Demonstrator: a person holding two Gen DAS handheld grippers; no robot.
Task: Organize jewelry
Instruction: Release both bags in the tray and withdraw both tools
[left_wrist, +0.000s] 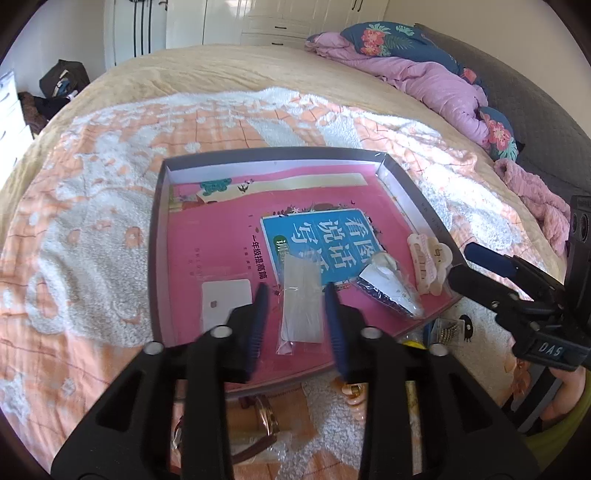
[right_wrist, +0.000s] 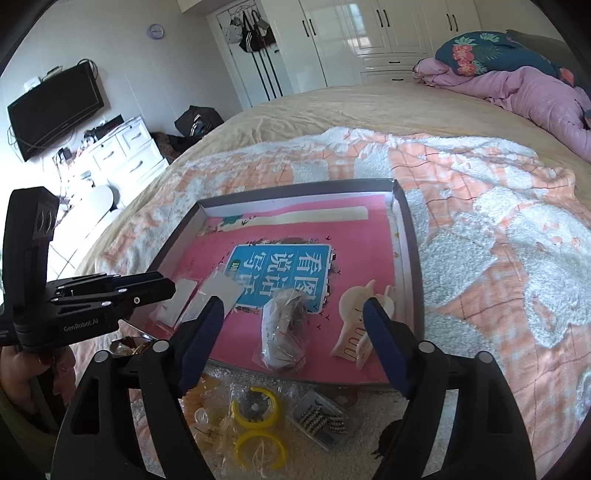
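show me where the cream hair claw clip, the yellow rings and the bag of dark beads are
cream hair claw clip (right_wrist: 356, 328): right wrist view, on its body.
yellow rings (right_wrist: 258, 406): right wrist view, upper ring's band.
bag of dark beads (right_wrist: 284, 332): right wrist view, bag's middle.

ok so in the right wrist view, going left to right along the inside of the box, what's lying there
white card → flat clear packet → crumpled clear bag with brownish contents → cream hair claw clip, all lying on the pink book cover that lines the box.
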